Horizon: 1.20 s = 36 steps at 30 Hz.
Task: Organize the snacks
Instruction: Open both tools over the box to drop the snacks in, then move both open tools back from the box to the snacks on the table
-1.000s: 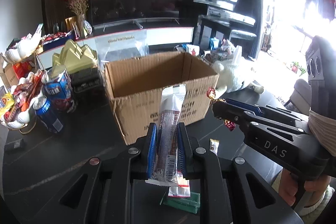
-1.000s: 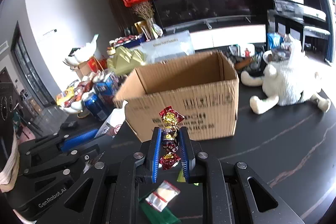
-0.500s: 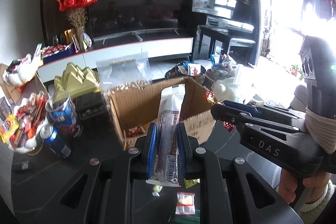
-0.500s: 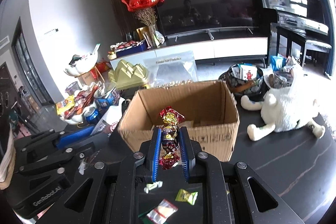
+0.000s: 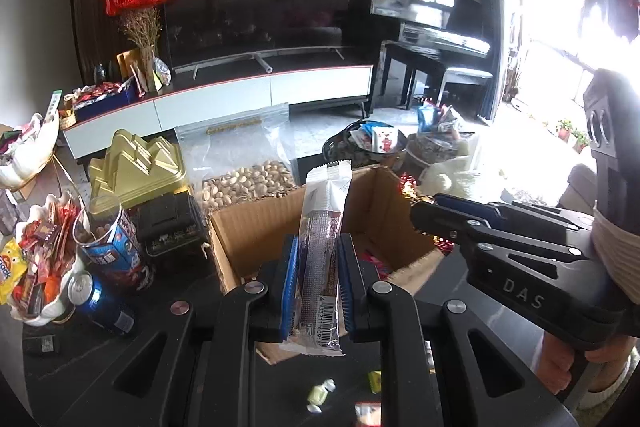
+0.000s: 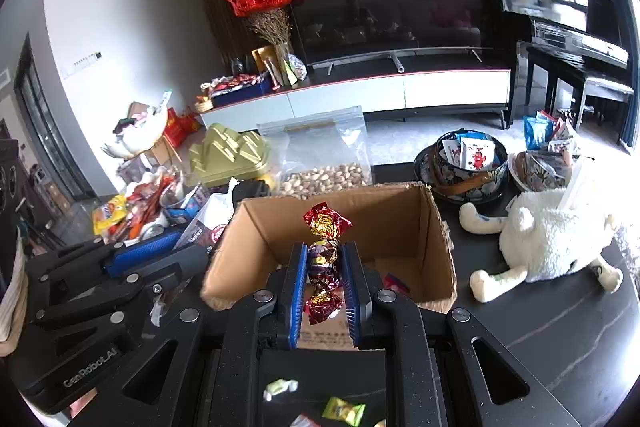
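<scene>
My left gripper (image 5: 318, 283) is shut on a long white and brown snack bar (image 5: 322, 251), held upright over the near edge of an open cardboard box (image 5: 256, 227). My right gripper (image 6: 324, 281) is shut on a red and gold wrapped candy (image 6: 325, 259), held above the same box (image 6: 434, 227). The right gripper also shows at the right of the left wrist view (image 5: 424, 215), and the left gripper at the left of the right wrist view (image 6: 160, 247). A few snacks lie in the box bottom.
Loose wrapped candies (image 6: 280, 386) lie on the dark table below the grippers. Behind the box are a bag of pistachios (image 5: 246, 183), a gold tin (image 5: 134, 167), cans (image 5: 102, 301) and a snack-filled bowl (image 5: 34, 267). A white plush toy (image 6: 548, 235) and bowls (image 6: 468, 167) sit right.
Both grippers have risen and moved forward over the box, so I now look down into it. Each still holds its snack.
</scene>
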Motion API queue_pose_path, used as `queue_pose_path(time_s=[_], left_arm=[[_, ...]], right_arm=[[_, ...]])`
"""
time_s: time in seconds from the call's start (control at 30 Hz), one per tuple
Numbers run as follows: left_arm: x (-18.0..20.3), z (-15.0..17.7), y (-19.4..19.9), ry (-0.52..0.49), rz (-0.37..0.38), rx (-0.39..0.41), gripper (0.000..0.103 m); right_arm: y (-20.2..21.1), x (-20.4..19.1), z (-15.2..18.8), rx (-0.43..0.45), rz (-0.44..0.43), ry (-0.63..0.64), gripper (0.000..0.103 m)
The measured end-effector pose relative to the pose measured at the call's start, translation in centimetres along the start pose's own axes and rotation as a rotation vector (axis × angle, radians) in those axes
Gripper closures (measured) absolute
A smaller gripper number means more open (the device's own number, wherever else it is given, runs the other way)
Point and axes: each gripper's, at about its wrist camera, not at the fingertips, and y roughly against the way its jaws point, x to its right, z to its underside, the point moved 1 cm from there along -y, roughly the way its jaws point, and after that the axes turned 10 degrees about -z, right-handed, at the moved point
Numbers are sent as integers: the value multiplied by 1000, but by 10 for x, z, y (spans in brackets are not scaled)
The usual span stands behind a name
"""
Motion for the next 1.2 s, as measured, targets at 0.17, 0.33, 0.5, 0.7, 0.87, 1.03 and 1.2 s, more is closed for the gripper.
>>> queue_pose_path(time_s=[0.17, 0.33, 0.5, 0.7, 0.87, 1.03, 1.2], left_arm=[[-4, -5, -26, -1, -19, -13, 82], [-11, -3, -36, 21, -51, -12, 65], [-12, 11, -20, 14, -68, 9, 60], [-10, 30, 8, 17, -59, 32, 56], [-9, 50, 27, 17, -68, 41, 53], [-4, 74, 36, 2, -69, 25, 53], [0, 96, 42, -8, -72, 31, 53]], right_arm=[[-22, 10, -4, -22, 16, 0, 84], [-37, 16, -5, -35, 13, -9, 75], [-29, 7, 6, -22, 22, 19, 68], [-7, -8, 24, -8, -10, 36, 62], [5, -20, 41, -15, -11, 57, 60], [14, -24, 63, -29, -9, 49, 57], [17, -22, 86, -43, -1, 30, 57]])
